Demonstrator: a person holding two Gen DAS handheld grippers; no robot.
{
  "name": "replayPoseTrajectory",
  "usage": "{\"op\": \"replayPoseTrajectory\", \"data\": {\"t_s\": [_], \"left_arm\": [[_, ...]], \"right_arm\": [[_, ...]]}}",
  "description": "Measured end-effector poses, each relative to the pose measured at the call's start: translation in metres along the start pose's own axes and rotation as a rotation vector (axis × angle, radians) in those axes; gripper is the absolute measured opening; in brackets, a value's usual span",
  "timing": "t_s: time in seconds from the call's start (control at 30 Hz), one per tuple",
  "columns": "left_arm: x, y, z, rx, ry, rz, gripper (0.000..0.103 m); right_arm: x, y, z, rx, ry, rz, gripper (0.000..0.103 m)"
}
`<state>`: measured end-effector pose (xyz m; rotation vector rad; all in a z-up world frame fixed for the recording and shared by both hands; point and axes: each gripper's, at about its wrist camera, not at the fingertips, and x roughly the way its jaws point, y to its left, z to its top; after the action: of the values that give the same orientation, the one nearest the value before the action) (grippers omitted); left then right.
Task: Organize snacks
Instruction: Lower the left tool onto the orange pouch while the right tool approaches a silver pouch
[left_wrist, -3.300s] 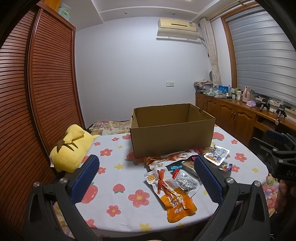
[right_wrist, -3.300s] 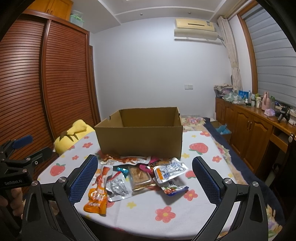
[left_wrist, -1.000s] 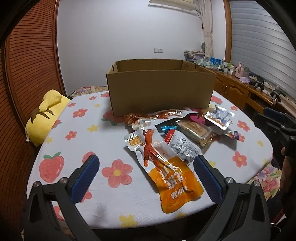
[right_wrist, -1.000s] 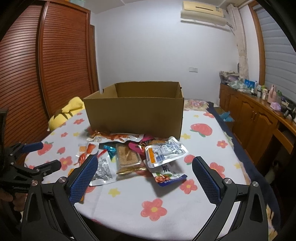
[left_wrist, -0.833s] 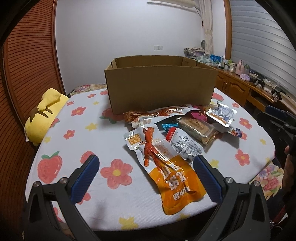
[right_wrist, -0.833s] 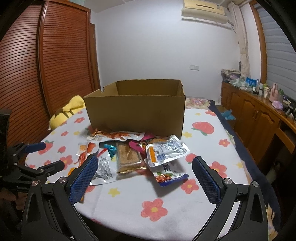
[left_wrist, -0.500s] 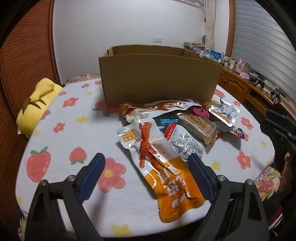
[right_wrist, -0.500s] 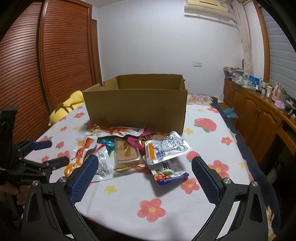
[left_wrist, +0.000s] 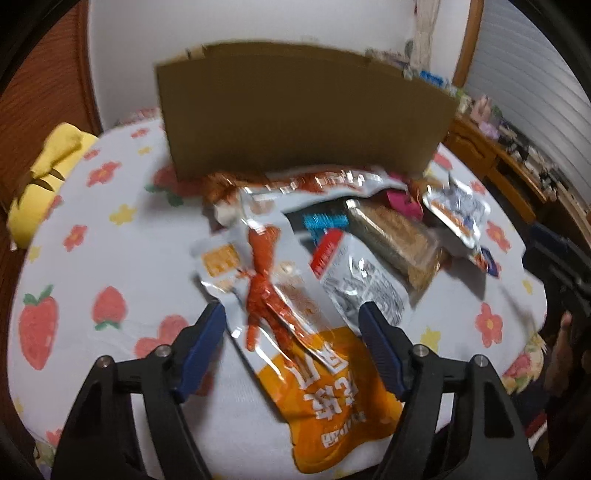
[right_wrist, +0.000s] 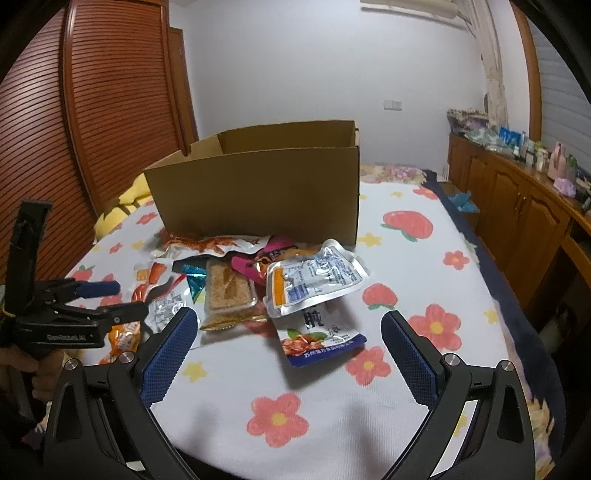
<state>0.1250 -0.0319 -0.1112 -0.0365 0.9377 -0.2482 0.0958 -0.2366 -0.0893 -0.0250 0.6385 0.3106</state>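
Observation:
An open cardboard box stands on the floral tablecloth, with several snack packets piled in front of it. My left gripper is open and low over the orange chicken-foot packet, its fingers either side of it; it also shows in the right wrist view. My right gripper is open and empty, in front of the silver pouch and the blue-edged packet. The box stands behind them.
A silver-and-red packet and a brown biscuit bar lie right of the orange packet. A yellow plush lies at the left table edge. Wooden cabinets line the right wall, a slatted wardrobe the left.
My left gripper has dropped and moved forward onto the orange packet, and its fingers have narrowed. My right gripper has moved closer to the pile and stays wide open.

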Motion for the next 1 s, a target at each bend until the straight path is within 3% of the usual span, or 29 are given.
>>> {"op": "replayPoseTrajectory", "data": {"t_s": [0.13, 0.17, 0.37, 0.57, 0.77, 0.87, 0.93, 1.0], "left_arm": [[0.002, -0.004, -0.002, 0.008, 0.006, -0.008, 0.074], [0.001, -0.005, -0.003, 0.013, 0.002, -0.004, 0.067], [-0.003, 0.001, -0.002, 0.030, -0.011, 0.009, 0.054], [-0.002, 0.013, 0.002, 0.023, -0.004, -0.005, 0.054], [-0.001, 0.021, 0.003, 0.008, 0.012, -0.008, 0.063], [-0.001, 0.023, 0.003, 0.010, 0.019, -0.011, 0.063], [-0.001, 0.023, 0.003, 0.013, 0.021, -0.014, 0.063], [-0.001, 0.024, 0.004, 0.013, 0.019, -0.025, 0.057]], "right_arm": [[0.016, -0.010, 0.008, 0.016, 0.039, 0.017, 0.097], [0.021, -0.013, 0.010, 0.026, 0.056, 0.027, 0.096], [0.051, -0.030, 0.016, 0.084, 0.129, 0.057, 0.095], [0.067, -0.036, 0.021, 0.125, 0.159, 0.079, 0.091], [0.079, -0.038, 0.026, 0.131, 0.174, 0.073, 0.079], [0.081, -0.037, 0.026, 0.119, 0.171, 0.066, 0.071], [0.080, -0.036, 0.026, 0.107, 0.168, 0.060, 0.057], [0.080, -0.033, 0.027, 0.097, 0.166, 0.060, 0.055]]}}
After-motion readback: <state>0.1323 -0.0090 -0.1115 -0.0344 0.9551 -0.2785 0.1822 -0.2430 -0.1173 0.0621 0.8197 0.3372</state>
